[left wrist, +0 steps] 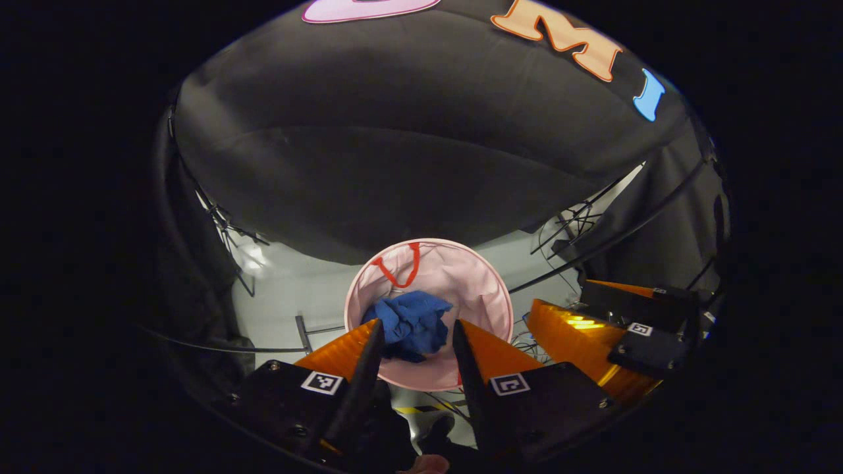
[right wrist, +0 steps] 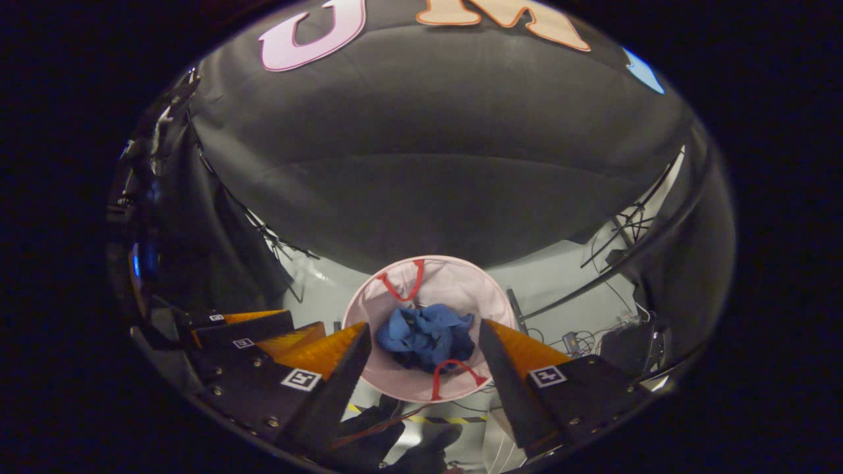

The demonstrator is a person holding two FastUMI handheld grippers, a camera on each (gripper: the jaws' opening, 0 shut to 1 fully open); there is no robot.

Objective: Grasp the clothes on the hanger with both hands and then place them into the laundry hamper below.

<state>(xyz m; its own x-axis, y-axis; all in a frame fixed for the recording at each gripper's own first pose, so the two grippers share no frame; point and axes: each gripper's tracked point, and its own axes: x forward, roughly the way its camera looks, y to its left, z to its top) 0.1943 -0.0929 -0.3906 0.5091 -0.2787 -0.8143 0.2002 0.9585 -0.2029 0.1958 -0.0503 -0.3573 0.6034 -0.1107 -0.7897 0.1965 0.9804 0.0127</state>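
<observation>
A crumpled blue garment (left wrist: 411,322) lies inside the round pink laundry hamper (left wrist: 487,289) on the floor below. In the right gripper view the same blue garment (right wrist: 427,334) rests in the hamper (right wrist: 474,286), between its two red handles. My left gripper (left wrist: 413,342) hangs above the hamper, open, with nothing between its fingers. My right gripper (right wrist: 423,352) is also open and empty above the hamper. The right gripper (left wrist: 619,329) shows at the right of the left gripper view, and the left gripper (right wrist: 250,329) at the left of the right gripper view.
The hamper stands on a pale floor (left wrist: 290,296). Black metal stand legs (left wrist: 224,224) and cables (left wrist: 566,230) run along the cloth wall on both sides. A yellow-and-black tape stripe (right wrist: 454,419) marks the floor in front of the hamper.
</observation>
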